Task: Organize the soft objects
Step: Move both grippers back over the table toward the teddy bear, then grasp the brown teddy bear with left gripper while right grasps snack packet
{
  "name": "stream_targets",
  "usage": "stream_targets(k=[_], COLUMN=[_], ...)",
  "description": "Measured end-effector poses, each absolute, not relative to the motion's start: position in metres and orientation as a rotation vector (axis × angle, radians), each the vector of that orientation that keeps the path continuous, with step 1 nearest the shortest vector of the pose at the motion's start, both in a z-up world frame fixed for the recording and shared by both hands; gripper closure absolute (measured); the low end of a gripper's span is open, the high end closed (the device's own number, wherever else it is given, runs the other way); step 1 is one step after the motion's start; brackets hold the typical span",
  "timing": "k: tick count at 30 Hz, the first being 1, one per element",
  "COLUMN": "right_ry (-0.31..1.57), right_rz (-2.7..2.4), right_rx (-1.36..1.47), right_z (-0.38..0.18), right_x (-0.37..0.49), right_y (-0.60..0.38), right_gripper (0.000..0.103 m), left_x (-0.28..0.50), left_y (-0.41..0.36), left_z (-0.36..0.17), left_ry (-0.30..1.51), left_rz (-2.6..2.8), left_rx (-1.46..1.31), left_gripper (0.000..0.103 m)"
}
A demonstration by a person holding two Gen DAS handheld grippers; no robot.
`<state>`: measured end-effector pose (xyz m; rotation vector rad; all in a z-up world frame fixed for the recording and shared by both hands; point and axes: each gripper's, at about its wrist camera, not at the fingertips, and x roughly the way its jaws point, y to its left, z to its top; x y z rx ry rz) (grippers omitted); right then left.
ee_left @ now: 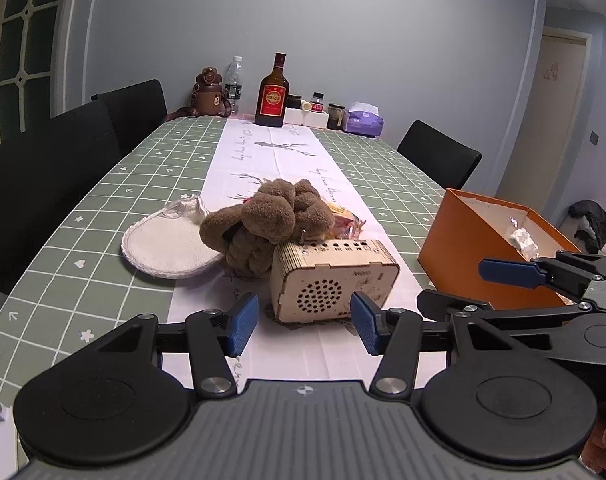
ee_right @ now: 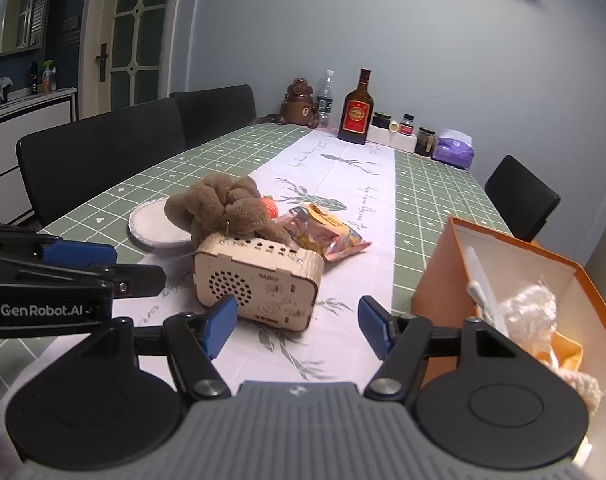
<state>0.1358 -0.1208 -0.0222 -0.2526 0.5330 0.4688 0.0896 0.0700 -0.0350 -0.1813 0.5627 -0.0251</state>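
Resting on the white table runner (ee_left: 303, 148) near the table's middle: a fuzzy brown plush toy (ee_left: 269, 216), leaning on the top far edge of a pale wooden radio box with a round speaker grille (ee_left: 331, 280). Touching the plush on its left, a round white terry pad (ee_left: 171, 246) lying flat on the green checked tablecloth (ee_left: 115, 184). Just beyond the radio, a crinkled yellow-and-pink snack packet (ee_right: 327, 232). Standing at the right, an open orange cardboard box (ee_right: 515, 280) with pale soft items inside. Hovering near the radio with blue-padded fingers fairly wide and empty: left gripper (ee_left: 305, 322) and right gripper (ee_right: 299, 326), side by side. Lined along the far wall: a brown glass bottle with red label (ee_left: 271, 94), a purple tissue pack (ee_left: 363, 120).
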Motion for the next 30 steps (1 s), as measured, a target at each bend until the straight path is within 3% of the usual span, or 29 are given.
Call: stream_targets(k=[8, 15, 30], right_ry=[0.563, 0.648, 0.792], right_rz=[0.518, 0.53, 0.621], right_rx=[-0.307, -0.336, -0.375], right_z=[-0.005, 0.004, -0.01], right_x=[0.174, 0.215, 0.271], right_y=[-0.098, -0.092, -0.089], right_gripper=[0.038, 0.045, 0.04], left_x=[0.12, 0.16, 0.229], left_y=[0.083, 0.083, 0.075], left_z=[-0.018, -0.004, -0.021], left_ry=[0.572, 0.554, 0.734], left_rz=[-0.035, -0.084, -0.124], left_rx=[-0.097, -0.019, 0.087], left_gripper=[0.041, 0.02, 0.02])
